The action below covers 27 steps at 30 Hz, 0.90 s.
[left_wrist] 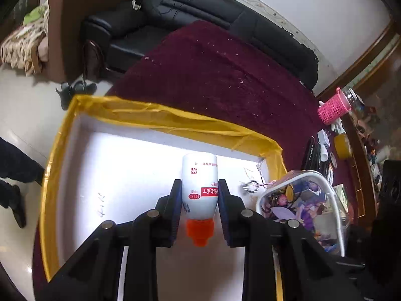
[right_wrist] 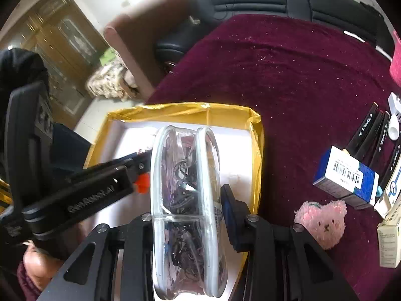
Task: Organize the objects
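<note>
My left gripper (left_wrist: 199,188) is shut on a white bottle (left_wrist: 199,183) with an orange cap, held over the white inside of a box (left_wrist: 160,118) with yellow taped walls. My right gripper (right_wrist: 188,195) is shut on a clear zip pouch (right_wrist: 185,200) with white piping, full of dark small items, held over the same box (right_wrist: 180,111). The pouch also shows in the left wrist view (left_wrist: 300,200), at the box's right edge. The left gripper and the bottle's orange cap (right_wrist: 142,183) show at the left of the right wrist view.
The box sits on a dark red cloth (right_wrist: 300,75). To the right lie a blue and white carton (right_wrist: 347,175), a pink plush bear (right_wrist: 322,222), black markers (right_wrist: 368,130) and a pink-sleeved bottle (left_wrist: 333,107). A black sofa (left_wrist: 200,7) stands behind.
</note>
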Each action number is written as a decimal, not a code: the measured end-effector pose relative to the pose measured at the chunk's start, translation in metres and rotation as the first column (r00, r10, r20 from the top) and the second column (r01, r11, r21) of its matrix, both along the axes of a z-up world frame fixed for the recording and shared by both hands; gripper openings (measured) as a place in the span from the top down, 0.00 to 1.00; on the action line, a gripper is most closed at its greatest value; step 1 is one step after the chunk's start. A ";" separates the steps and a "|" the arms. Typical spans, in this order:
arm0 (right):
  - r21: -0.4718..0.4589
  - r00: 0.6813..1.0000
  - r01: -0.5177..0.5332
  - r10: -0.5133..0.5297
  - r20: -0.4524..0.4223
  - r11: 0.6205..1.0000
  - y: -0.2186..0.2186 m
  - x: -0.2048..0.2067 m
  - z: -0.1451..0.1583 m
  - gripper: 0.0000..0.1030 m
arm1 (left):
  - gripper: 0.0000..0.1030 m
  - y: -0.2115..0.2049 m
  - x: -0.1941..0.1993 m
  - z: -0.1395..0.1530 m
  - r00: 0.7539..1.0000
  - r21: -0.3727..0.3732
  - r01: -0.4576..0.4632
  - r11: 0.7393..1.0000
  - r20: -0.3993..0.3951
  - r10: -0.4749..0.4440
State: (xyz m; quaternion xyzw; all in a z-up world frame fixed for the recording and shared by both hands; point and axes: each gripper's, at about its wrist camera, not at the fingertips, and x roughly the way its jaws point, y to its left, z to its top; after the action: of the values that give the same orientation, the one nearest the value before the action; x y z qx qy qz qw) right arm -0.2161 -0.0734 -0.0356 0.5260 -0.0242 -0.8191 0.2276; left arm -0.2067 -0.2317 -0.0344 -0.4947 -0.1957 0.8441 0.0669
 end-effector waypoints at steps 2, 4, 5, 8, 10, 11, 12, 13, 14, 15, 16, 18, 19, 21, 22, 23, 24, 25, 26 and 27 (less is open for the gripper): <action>0.004 1.000 0.005 -0.005 0.000 1.000 0.004 -0.008 -0.002 0.63 | 0.74 -0.001 -0.003 -0.005 1.000 0.010 -0.001 1.000 0.003 0.001; 0.010 1.000 0.009 -0.009 -0.006 1.000 0.003 -0.012 -0.005 0.63 | 0.74 0.000 -0.004 -0.005 1.000 0.011 -0.004 1.000 -0.003 0.004; 0.015 1.000 0.006 -0.006 -0.008 1.000 0.003 -0.012 -0.005 0.63 | 0.74 0.000 -0.005 -0.005 1.000 0.013 -0.005 1.000 -0.003 0.005; 0.041 0.999 -0.003 0.004 -0.032 0.999 -0.002 -0.007 -0.004 0.62 | 0.73 0.001 -0.006 -0.005 1.000 0.001 -0.007 1.000 -0.011 0.007; 0.059 0.999 -0.005 0.008 -0.052 0.998 -0.004 -0.007 -0.003 0.61 | 0.63 0.003 -0.006 -0.004 1.000 -0.002 -0.007 1.000 -0.018 0.007; 0.071 0.998 -0.006 0.010 -0.061 0.997 -0.005 -0.007 -0.003 0.61 | 0.59 0.002 -0.005 -0.003 1.000 -0.001 -0.006 1.000 -0.023 0.006; 0.084 0.998 -0.006 0.012 -0.069 0.996 -0.007 -0.008 -0.003 0.59 | 0.52 0.002 -0.004 -0.002 1.000 -0.004 -0.012 1.000 -0.029 0.012; 0.090 0.997 -0.005 0.013 -0.079 0.996 -0.007 -0.009 -0.003 0.58 | 0.48 0.001 -0.004 -0.001 0.999 -0.007 -0.018 1.000 -0.035 0.017; 0.085 0.997 -0.008 0.015 -0.080 0.996 -0.006 -0.009 -0.003 0.55 | 0.46 0.000 -0.003 0.001 0.999 -0.005 -0.024 1.000 -0.039 0.024; 0.074 0.997 -0.009 0.015 -0.077 0.997 -0.005 -0.010 -0.002 0.53 | 0.43 0.000 -0.003 0.001 0.999 0.004 -0.030 1.000 -0.040 0.030; 0.060 0.997 -0.007 0.012 -0.071 0.998 -0.004 -0.011 -0.001 0.52 | 0.42 -0.002 -0.002 0.002 0.998 0.021 -0.039 0.999 -0.040 0.040; 0.031 0.998 0.003 -0.001 -0.068 1.000 0.001 -0.010 0.004 0.51 | 0.42 -0.005 0.000 0.005 0.998 0.045 -0.050 0.998 -0.041 0.052; 0.022 0.997 0.018 -0.016 -0.080 1.000 0.008 -0.008 0.010 0.51 | 0.42 -0.007 0.004 0.010 0.997 0.053 -0.057 0.997 -0.048 0.059; 0.022 0.993 0.046 -0.044 -0.108 0.999 0.019 -0.001 0.025 0.47 | 0.42 -0.008 0.014 0.021 0.995 0.050 -0.072 0.996 -0.062 0.075; 0.012 0.991 0.057 -0.055 -0.121 0.998 0.031 0.004 0.037 0.47 | 0.42 -0.007 0.025 0.031 0.994 0.053 -0.075 0.996 -0.080 0.080; 0.009 0.987 0.070 -0.068 -0.142 0.997 0.042 0.010 0.049 0.47 | 0.42 -0.006 0.033 0.041 0.992 0.060 -0.072 0.996 -0.099 0.077; 0.004 0.981 0.089 -0.087 -0.172 0.996 0.059 0.021 0.069 0.46 | 0.41 -0.003 0.045 0.053 0.990 0.069 -0.061 0.996 -0.125 0.069; -0.007 0.978 0.100 -0.099 -0.185 0.995 0.070 0.027 0.081 0.45 | 0.40 0.002 0.061 0.071 0.985 0.081 -0.039 0.996 -0.164 0.052; -0.040 0.973 0.116 -0.122 -0.196 0.992 0.091 0.039 0.104 0.43 | 0.38 0.007 0.074 0.084 0.981 0.091 -0.023 0.996 -0.192 0.040; -0.070 0.971 0.125 -0.136 -0.198 0.990 0.105 0.049 0.120 0.42 | 0.36 0.011 0.086 0.097 0.975 0.103 -0.005 0.995 -0.221 0.028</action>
State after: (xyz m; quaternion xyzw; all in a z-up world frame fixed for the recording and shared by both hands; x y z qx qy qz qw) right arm -0.1675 0.0312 0.0843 0.4304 -0.0590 -0.8805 0.1895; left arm -0.1209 -0.2203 0.0626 -0.3918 -0.2339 0.8835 0.1063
